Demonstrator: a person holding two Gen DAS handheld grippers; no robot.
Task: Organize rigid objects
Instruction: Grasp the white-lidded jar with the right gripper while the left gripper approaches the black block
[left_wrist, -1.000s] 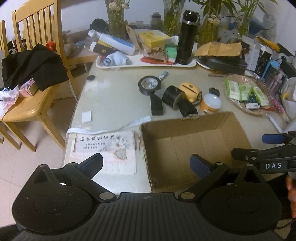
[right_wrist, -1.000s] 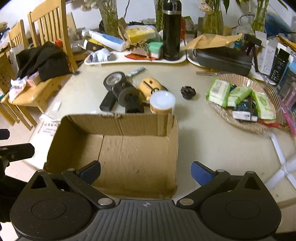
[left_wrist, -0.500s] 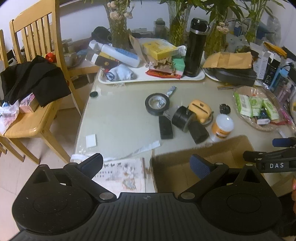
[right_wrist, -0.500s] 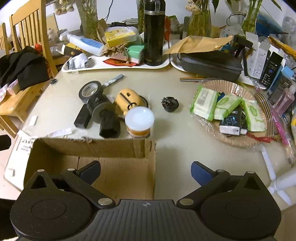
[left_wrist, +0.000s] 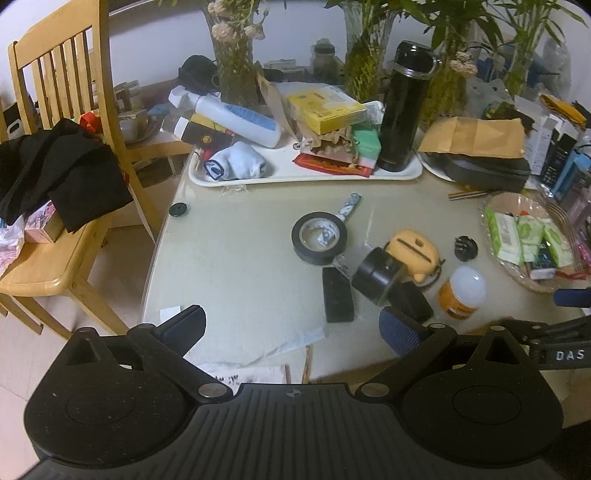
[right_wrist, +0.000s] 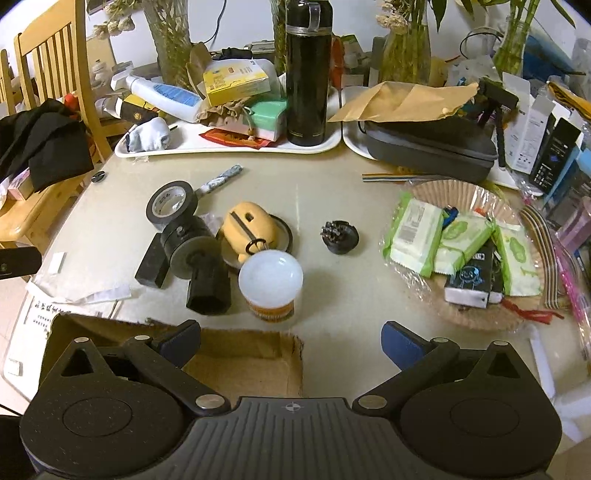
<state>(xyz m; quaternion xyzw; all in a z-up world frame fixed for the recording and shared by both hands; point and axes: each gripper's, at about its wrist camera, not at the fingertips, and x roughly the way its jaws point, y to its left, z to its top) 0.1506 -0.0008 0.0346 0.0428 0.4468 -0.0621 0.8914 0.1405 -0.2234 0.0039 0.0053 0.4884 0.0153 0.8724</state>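
Observation:
A cluster of rigid items lies mid-table: a black tape roll (left_wrist: 319, 238) (right_wrist: 171, 205), a flat black block (left_wrist: 337, 294) (right_wrist: 152, 266), a black cylinder with a hex socket (left_wrist: 380, 275) (right_wrist: 201, 271), a yellow case (left_wrist: 415, 254) (right_wrist: 251, 227), an orange jar with a white lid (left_wrist: 461, 293) (right_wrist: 270, 286) and a small black knob (left_wrist: 465, 247) (right_wrist: 340, 236). A cardboard box (right_wrist: 255, 363) sits at the near edge, under my right gripper (right_wrist: 290, 338). My left gripper (left_wrist: 291, 328) hovers open just short of the black block. Both grippers are empty.
A white tray (left_wrist: 306, 173) with a black flask (left_wrist: 404, 107), bottles and boxes stands at the back. A wicker basket (right_wrist: 476, 321) of wipes packs is on the right. A wooden chair (left_wrist: 55, 177) with black cloth stands left. Papers (right_wrist: 44, 314) lie by the box.
Both grippers have pulled up and forward over the table, so the box has slid toward the bottom of both views and the cluster of items has come closer. Both stay open.

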